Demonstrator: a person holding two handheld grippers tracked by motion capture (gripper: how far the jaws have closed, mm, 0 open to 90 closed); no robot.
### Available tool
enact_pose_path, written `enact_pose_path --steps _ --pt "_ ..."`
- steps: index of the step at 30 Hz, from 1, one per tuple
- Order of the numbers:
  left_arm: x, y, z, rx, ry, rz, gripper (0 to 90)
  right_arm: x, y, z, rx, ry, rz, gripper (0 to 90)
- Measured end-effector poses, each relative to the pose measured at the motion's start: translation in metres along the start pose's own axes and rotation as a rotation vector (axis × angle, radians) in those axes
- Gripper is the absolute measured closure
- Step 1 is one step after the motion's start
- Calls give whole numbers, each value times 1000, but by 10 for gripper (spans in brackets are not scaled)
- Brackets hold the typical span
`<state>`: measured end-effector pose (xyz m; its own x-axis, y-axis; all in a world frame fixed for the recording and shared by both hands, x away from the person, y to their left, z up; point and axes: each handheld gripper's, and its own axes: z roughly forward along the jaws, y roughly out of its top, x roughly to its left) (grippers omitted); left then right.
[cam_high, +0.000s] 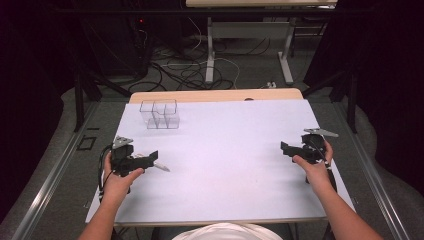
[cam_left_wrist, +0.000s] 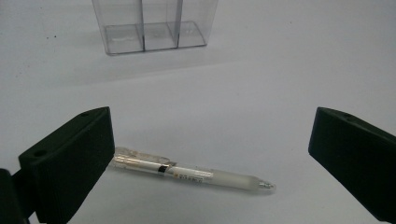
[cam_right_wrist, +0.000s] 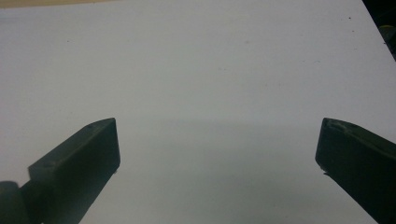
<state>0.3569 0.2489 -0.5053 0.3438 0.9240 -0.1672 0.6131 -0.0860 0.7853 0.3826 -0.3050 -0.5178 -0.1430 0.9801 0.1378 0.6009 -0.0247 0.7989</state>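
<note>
A white pen (cam_left_wrist: 191, 173) lies flat on the white tabletop (cam_high: 225, 150), its tip pointing right in the left gripper view. My left gripper (cam_left_wrist: 210, 158) hovers over it with both jaws spread wide, the pen's clip end near the left jaw and nothing pressed. In the high view the pen (cam_high: 161, 166) pokes out just right of that left gripper (cam_high: 150, 159). A clear plastic organizer (cam_high: 160, 114) with several compartments stands at the far left of the table; it stands beyond the pen as the organizer (cam_left_wrist: 152, 25). My right gripper (cam_right_wrist: 217, 154), also seen as the right gripper (cam_high: 289, 149), is open over bare table.
The white tabletop ends in a wooden strip (cam_high: 215, 95) at the far edge. Beyond it, on the floor, are cables (cam_high: 175, 70) and the legs of another table (cam_high: 210, 55). Metal rails (cam_high: 55, 170) run along both sides.
</note>
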Motion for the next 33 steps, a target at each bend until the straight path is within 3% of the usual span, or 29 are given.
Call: enact_pose_path --steps 7,12,22,33 --pt "-3 14 -3 -20 -5 -19 3 4 1 -4 -18 -13 -24 0" --pt "-4 25 -2 -41 -3 -30 6 3 2 -5 -22 -11 -12 14" --pt "-6 59 1 -66 16 -52 54 4 2 -7 -30 -10 -20 35" --pt "-5 87 6 -75 34 -47 74 5 1 -7 -23 -9 -29 56"
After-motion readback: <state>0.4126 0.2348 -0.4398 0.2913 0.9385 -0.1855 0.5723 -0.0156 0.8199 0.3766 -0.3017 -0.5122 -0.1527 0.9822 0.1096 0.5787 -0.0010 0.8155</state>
